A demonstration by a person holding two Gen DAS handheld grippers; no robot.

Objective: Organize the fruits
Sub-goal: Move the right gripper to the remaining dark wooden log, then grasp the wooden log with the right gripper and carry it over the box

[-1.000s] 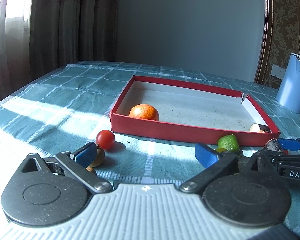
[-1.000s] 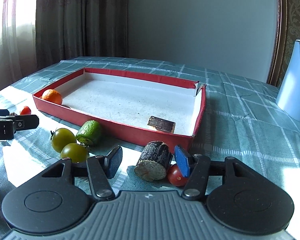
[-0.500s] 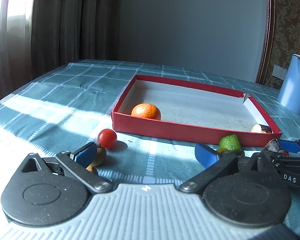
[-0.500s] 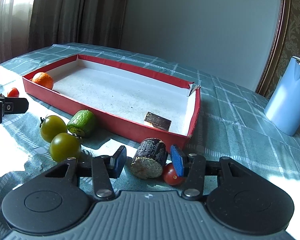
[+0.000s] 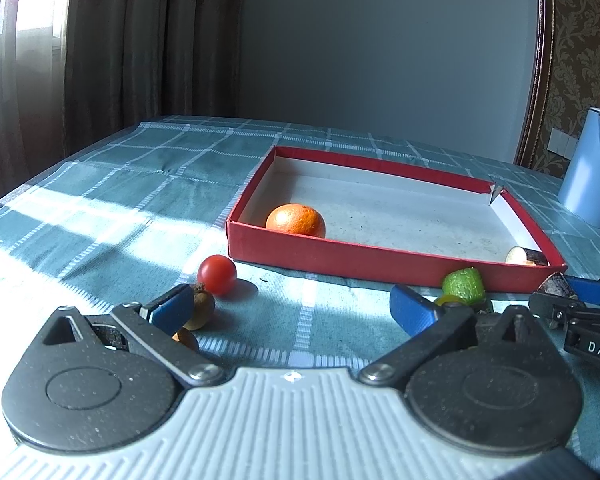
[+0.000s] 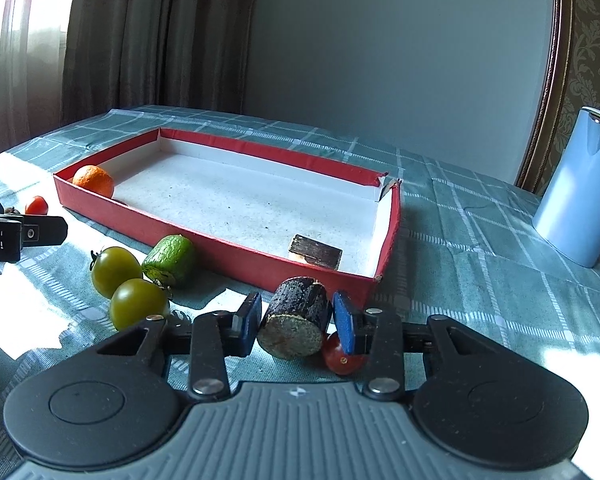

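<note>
We read "DAS" on the right gripper [image 5: 572, 292] and ".AI" on the left gripper [image 6: 4, 236].

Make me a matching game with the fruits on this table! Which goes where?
Things:
1. orange
2. dark chunk
3. green tomatoes
4. blue jug

Places:
a. between the right gripper's jaws
b. on the cloth, right of the box
c. in the box's left corner
d. on the cloth, in front of the box

Pairs: 1-c, 2-a, 3-d, 4-b
</note>
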